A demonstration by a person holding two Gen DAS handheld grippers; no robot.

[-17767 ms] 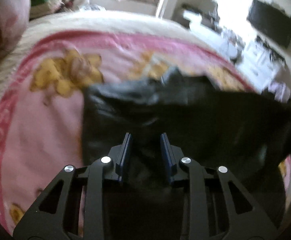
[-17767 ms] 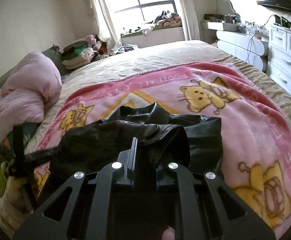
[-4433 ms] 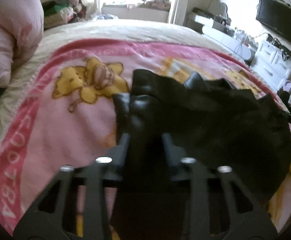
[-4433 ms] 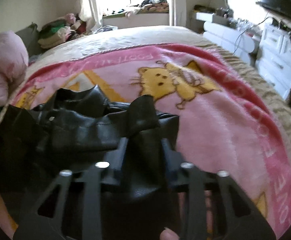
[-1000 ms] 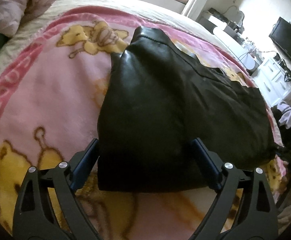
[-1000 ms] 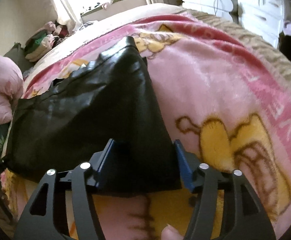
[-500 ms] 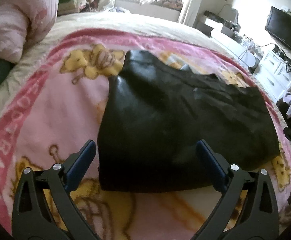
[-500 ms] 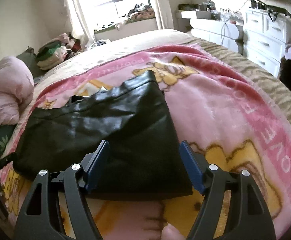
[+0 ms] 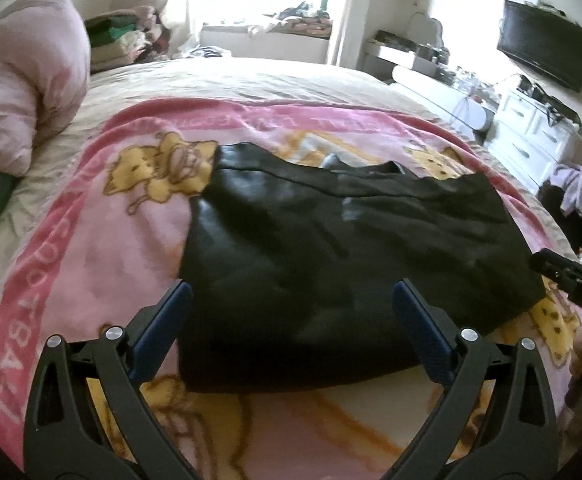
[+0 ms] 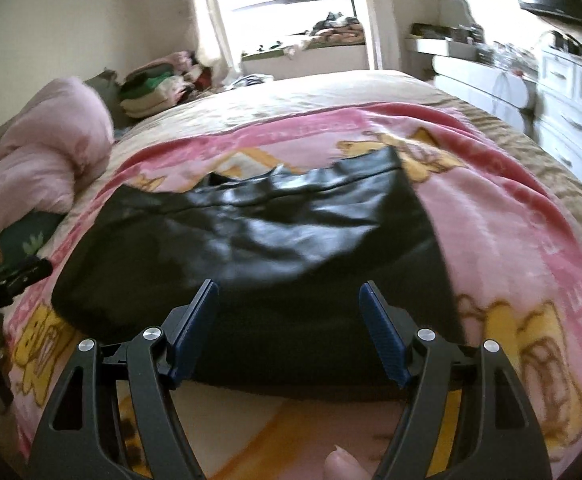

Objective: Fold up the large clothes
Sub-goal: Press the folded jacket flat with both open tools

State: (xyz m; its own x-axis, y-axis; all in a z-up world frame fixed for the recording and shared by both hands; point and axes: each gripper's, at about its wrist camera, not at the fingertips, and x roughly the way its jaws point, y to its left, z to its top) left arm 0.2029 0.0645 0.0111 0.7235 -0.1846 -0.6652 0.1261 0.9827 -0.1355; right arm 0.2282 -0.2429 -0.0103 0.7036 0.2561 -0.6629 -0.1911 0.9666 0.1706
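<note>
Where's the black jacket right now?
The jacket lies folded on the pink blanket, in the middle of both wrist views, just ahead of the open left gripper and right gripper; neither touches it.

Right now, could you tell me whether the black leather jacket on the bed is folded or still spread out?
Folded: the black leather jacket lies as a compact flat rectangle on the pink blanket, no sleeves trailing.
</note>
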